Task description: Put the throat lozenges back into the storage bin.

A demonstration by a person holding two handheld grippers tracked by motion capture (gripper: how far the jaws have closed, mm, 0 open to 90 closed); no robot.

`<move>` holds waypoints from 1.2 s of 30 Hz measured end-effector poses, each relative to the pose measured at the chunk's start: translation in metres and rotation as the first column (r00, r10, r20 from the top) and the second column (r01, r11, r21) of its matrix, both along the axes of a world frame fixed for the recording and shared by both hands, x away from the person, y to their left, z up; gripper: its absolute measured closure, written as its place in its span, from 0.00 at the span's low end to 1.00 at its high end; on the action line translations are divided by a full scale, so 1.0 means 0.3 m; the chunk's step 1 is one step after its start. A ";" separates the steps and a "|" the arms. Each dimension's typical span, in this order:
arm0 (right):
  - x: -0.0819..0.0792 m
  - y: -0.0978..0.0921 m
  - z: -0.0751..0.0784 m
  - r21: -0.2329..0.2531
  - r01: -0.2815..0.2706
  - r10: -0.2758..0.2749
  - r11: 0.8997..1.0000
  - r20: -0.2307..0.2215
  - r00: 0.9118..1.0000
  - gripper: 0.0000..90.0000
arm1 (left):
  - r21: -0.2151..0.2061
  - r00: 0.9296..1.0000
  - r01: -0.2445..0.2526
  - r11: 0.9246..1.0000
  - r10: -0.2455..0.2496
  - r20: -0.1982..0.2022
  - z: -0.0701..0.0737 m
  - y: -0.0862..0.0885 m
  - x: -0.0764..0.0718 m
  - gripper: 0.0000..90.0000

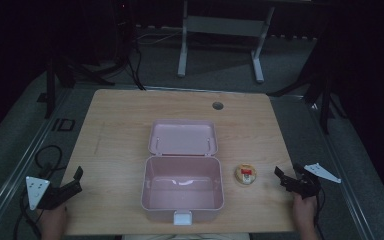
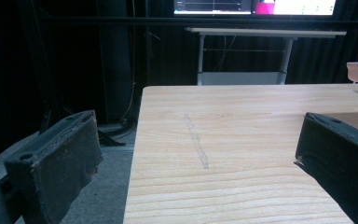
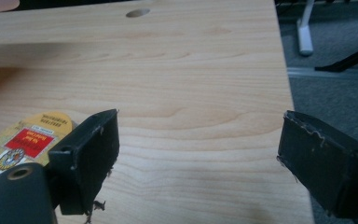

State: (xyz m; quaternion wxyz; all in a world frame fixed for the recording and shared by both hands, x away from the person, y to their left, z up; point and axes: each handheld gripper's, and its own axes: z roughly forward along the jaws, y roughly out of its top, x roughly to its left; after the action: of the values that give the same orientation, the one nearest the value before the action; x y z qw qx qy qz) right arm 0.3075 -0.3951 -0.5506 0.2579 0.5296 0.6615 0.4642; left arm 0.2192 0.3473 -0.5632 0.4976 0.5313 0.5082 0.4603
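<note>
A wooden table (image 1: 115, 125) is seen from above in a dim room. At its near edge, a person's two hands each hold a gripper. The left gripper (image 1: 75, 179) is held at the near left corner, jaws spread wide, with nothing between them and nothing touched; it is well apart from everything on the table. The right gripper (image 1: 282, 178) is held at the near right, jaws also spread wide and empty, pointed toward a small round tin (image 1: 245, 174) with a yellow and red label. The tin lies flat on the table, near that gripper but apart from it, just to the right of a pink box (image 1: 182, 187). In the right gripper view the tin (image 3: 25, 140) is partly hidden behind one jaw, not between the two.

The box sits at the table's middle near edge, empty, its lid (image 1: 182, 136) laid back open behind it.

The work is judged to be at its start: the box is already open, but the tin is not yet gripped or placed inside.
</note>
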 end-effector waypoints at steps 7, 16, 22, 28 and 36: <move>0.011 0.001 0.005 0.004 -0.066 0.066 0.998 -0.045 0.997 0.14 | -0.004 1.000 -0.001 1.000 0.001 -0.001 0.000 0.001 0.000 0.00; 0.035 0.032 0.011 -0.070 -0.293 0.271 0.953 -0.226 0.936 0.15 | -0.004 1.000 0.001 1.000 -0.001 -0.001 0.000 0.001 0.001 0.00; 0.041 0.041 0.040 -0.126 -0.400 0.341 0.908 -0.335 0.878 0.14 | -0.010 1.000 0.003 1.000 -0.003 -0.001 0.000 0.003 0.001 0.00; 0.044 0.053 0.081 -0.198 -0.487 0.369 0.851 -0.435 0.821 0.14 | -0.006 1.000 0.006 1.000 -0.006 -0.001 0.000 0.002 0.001 0.00; 0.041 0.102 0.118 -0.258 -0.647 0.386 0.717 -0.627 0.677 0.14 | -0.005 1.000 0.007 1.000 -0.007 -0.004 0.001 0.002 0.002 0.00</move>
State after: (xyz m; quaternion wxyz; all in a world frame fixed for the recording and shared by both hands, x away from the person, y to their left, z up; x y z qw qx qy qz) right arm 0.3197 -0.3646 -0.5153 0.0355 0.3422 0.9210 0.1829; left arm 0.2198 0.3480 -0.5630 0.4994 0.5327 0.5085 0.4563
